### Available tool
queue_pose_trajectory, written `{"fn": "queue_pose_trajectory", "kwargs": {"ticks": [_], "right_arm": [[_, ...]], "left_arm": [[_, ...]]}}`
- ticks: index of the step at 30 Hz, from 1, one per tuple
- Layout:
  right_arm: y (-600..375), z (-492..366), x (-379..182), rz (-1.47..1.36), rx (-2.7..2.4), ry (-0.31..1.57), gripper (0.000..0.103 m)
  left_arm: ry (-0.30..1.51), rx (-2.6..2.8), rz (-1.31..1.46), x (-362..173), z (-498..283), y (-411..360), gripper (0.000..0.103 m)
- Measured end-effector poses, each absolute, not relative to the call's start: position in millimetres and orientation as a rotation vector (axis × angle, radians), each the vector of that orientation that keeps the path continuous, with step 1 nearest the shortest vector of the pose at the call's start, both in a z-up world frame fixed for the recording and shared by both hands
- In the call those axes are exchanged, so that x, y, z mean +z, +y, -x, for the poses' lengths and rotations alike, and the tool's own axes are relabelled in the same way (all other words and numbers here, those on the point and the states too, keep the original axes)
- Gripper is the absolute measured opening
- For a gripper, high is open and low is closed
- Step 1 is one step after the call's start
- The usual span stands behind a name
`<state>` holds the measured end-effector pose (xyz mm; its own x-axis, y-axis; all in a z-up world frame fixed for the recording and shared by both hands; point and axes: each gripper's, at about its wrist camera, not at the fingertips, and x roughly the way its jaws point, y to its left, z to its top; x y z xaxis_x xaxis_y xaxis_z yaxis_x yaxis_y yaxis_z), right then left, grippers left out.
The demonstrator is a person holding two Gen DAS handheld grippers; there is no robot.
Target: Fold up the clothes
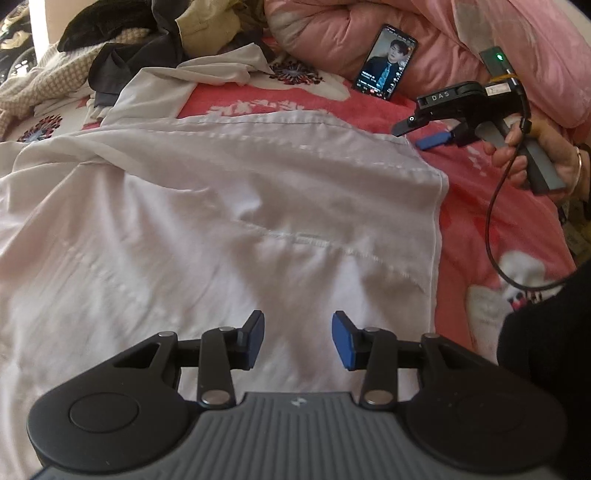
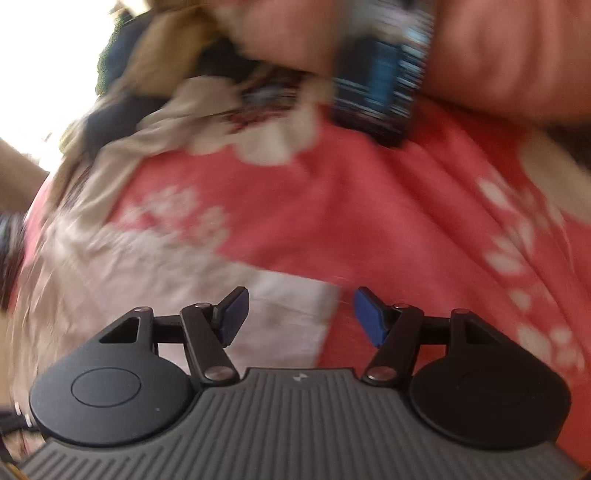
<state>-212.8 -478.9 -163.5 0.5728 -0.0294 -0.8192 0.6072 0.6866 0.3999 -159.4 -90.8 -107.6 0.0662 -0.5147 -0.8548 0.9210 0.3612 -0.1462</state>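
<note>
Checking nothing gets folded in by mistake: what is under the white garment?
Around the white garment, only the red floral bedsheet shows, running beneath its edges. Anything beneath its middle is covered and cannot be seen.

A red floral bedspread (image 1: 476,221) covers the bed; a pink quilt (image 1: 424,29) is heaped behind; bright daylight upper left.

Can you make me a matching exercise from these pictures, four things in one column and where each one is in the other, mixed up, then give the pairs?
Things:
1. white garment
2. phone
3. left gripper
4. right gripper

Places:
A. propped against the pink quilt
B. open, just off the garment's far right corner
C. spread flat on the red floral bedsheet
D. open, over the garment's near edge

Pairs: 1-C, 2-A, 3-D, 4-B
</note>
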Motion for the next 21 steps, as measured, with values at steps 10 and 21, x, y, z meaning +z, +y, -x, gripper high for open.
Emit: {"fn": "queue_pose_trajectory", "kwargs": {"ticks": [10,21], "right_arm": [[-468.9,201.7,-173.0,-0.711,-0.408,0.859,0.032],[-466.1,215.9,-151.0,-0.825,-0.305,0.762,0.005]], "left_arm": [[1.025,-1.166,-0.539,-127.0,183.2,-103.1,0.042],[1.048,-1.135,-0.493,-129.9,182.0,-103.4,0.042]]}}
